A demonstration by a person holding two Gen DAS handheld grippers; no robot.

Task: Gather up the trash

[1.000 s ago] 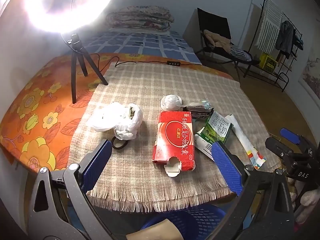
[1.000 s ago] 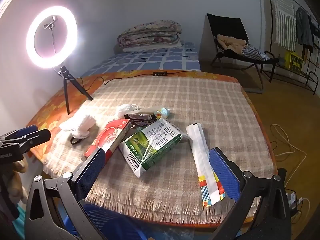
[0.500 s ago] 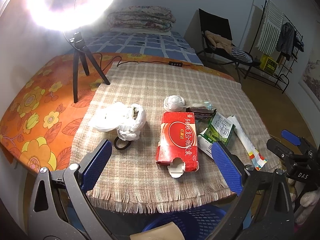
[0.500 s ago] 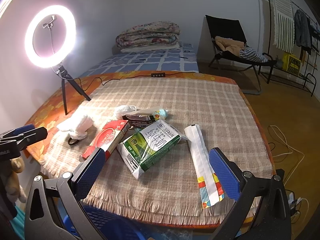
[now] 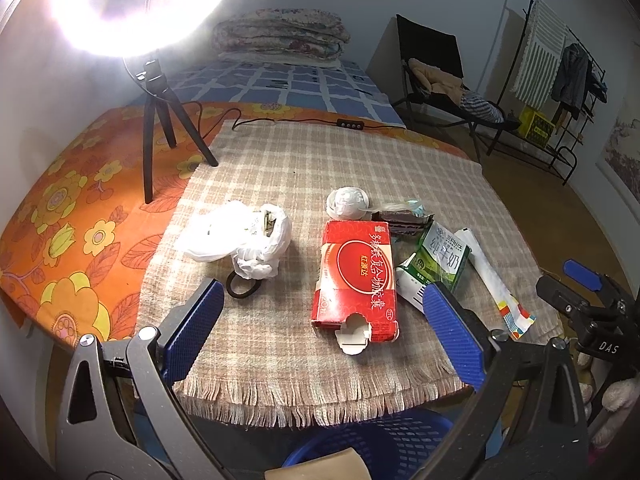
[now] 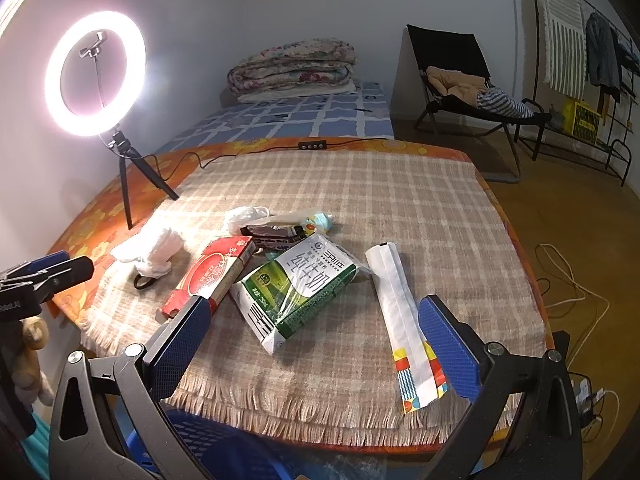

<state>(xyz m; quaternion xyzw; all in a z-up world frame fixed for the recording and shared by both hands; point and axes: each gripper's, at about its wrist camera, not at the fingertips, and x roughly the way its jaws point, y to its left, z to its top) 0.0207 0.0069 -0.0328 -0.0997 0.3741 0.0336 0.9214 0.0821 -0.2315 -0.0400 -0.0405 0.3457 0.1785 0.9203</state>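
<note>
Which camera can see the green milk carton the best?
The right wrist view. There the green milk carton lies whole and near the middle, its label in plain sight. In the left wrist view the carton sits off to the side, partly hidden behind the left tool's finger.

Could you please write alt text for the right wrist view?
The open right gripper hovers above a checked cloth strewn with trash: a green milk carton, a red box and a long white wrapper. A blue basket sits below.
</note>
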